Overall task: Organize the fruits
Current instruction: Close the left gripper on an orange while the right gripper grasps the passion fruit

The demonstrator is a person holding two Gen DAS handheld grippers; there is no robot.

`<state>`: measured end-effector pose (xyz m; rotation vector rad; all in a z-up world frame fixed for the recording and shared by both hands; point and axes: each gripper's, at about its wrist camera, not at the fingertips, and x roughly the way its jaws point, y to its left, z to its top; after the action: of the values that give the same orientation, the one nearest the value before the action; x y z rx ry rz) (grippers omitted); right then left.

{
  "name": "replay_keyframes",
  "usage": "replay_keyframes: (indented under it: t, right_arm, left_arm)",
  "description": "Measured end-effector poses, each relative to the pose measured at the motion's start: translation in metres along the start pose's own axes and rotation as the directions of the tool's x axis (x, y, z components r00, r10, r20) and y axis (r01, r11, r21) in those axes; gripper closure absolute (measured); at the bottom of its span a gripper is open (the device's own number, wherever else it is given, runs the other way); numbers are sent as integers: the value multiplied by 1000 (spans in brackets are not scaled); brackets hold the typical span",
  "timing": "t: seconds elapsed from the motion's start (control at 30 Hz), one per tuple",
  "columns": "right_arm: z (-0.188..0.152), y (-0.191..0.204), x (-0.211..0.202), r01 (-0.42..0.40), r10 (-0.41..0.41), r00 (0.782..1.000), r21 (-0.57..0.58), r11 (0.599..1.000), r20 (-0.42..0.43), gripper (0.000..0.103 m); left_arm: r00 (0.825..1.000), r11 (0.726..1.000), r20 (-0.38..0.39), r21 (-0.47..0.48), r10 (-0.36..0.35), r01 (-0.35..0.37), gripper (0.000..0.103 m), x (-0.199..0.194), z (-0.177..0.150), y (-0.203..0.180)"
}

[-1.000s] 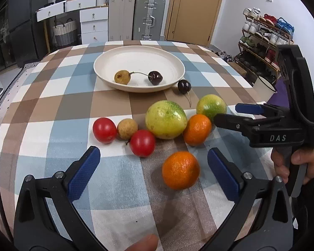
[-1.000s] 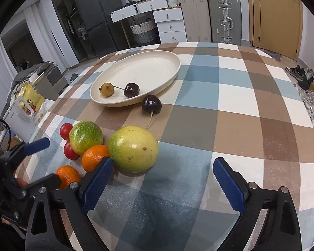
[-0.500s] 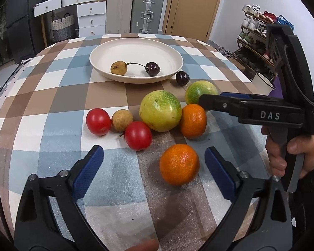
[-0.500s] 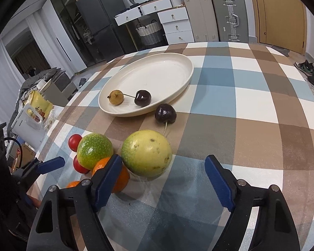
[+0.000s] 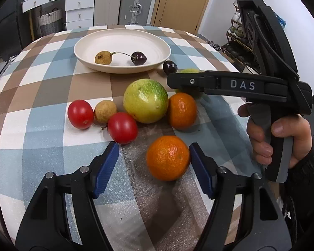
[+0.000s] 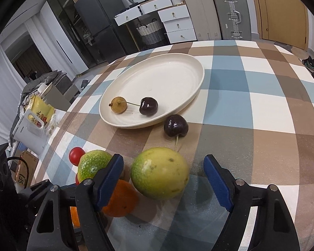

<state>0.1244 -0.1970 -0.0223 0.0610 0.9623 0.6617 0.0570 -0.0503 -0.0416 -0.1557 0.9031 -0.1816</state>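
Note:
A cream plate (image 5: 123,41) holds a longan (image 5: 103,57) and a dark cherry (image 5: 139,58); it also shows in the right wrist view (image 6: 167,77). My left gripper (image 5: 153,167) is open around an orange (image 5: 168,157), whose right side touches the right pad. My right gripper (image 6: 164,182) is open around a green-yellow passion fruit (image 6: 160,172), touching neither pad. In the left wrist view the right gripper's body (image 5: 230,85) hides most of that fruit. Another passion fruit (image 5: 145,100), a second orange (image 5: 182,110), two tomatoes (image 5: 80,114), a longan (image 5: 105,111) and a loose cherry (image 6: 175,125) lie on the tablecloth.
The round table has a checked cloth (image 6: 251,104). Suitcases (image 5: 136,2), drawers (image 5: 79,10) and a door stand behind it. A shoe rack (image 5: 236,33) is at the right. A fridge (image 6: 98,21) and clutter are at the left.
Both grippers moved forward and narrowed. The left now brackets the near orange; the right now brackets the passion fruit nearest the loose cherry.

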Motion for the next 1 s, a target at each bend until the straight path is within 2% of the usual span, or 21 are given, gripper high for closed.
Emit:
replay_keyframes:
  t: [0.17,0.23,0.3,0.37,0.53,0.63,0.77,1.0]
  right_arm:
    - [-2,0,0,3,-3,1000,-4,1000,5,22]
    - [-1,0,1,8,-8,1000,-6,1000,6,24]
    - [-2,0,1,14,-14,1000,-11,1000,6,27]
    - [-3,-1,-1,16,-15,1000,-9,1000,7,33]
    - [-6,-3,-4,7,-7,1000,0,1000,9,40]
    - [-7,0,-6,-11,12,1000,-11,1000,11,49]
    - [-9,6,-7,11,-10,1000,-38,999,14,49]
    - [-12,6,-16,-6,8,999,-39,999,45,49]
  left_arm:
    - [1000,1000,6,-2,-14,14,40,-2,-2,0]
    - [999,999,3,-1,-39,39,47,-3,-2,-1]
    - [998,998,3,-1,-63,63,59,-4,-4,-2]
    - [997,997,2,10,-74,74,65,-6,-5,-5]
    - [998,998,6,25,-62,62,66,-7,-6,-10]
    - [998,998,14,21,-62,62,66,-9,-5,-10]
    - [998,999,28,20,-50,49,66,-14,-5,-11]
    - [998,999,55,16,-30,29,66,-20,2,-9]
